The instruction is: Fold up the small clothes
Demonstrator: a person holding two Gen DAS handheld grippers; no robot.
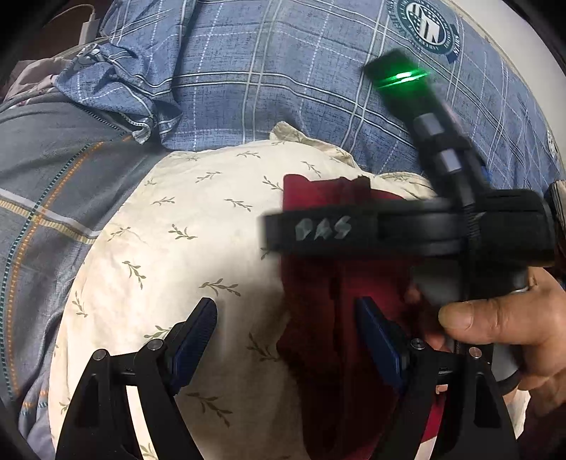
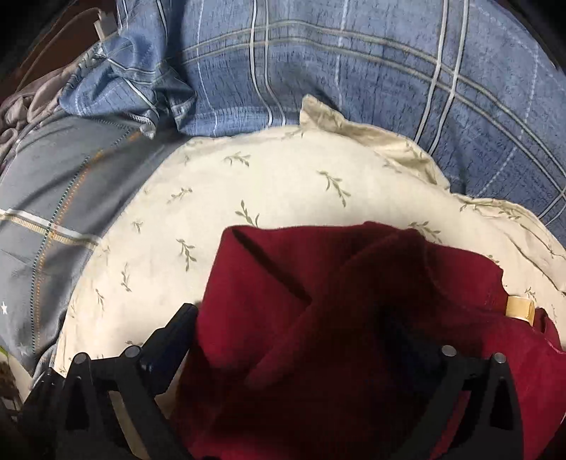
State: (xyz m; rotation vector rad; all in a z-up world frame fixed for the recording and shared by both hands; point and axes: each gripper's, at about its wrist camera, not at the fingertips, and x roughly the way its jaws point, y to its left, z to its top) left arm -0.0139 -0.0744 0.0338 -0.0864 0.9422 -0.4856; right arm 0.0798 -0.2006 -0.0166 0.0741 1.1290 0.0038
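A dark red garment (image 2: 318, 283) lies rumpled on a cream pillow (image 2: 212, 184) printed with leaf sprigs. One flap is folded across it, and a tan label (image 2: 518, 308) shows at its right side. My right gripper (image 2: 293, 322) is open and points down at the garment. Its left finger stands at the cloth's left edge and its right finger over the red fabric, with no pad pressing. My left gripper (image 1: 284, 311) is open above the pillow, its right finger over the garment's (image 1: 318, 283) left part. The right tool's black body (image 1: 424, 230), held by a hand (image 1: 495, 318), crosses the left wrist view.
Blue plaid bedding (image 1: 283, 70) with a round emblem (image 1: 428, 28) lies beyond the pillow. A grey plaid cover (image 1: 53, 177) lies to the left and a crumpled blue cloth (image 1: 116, 85) at the upper left. A white charger and cable (image 1: 88, 24) sit in the far left corner.
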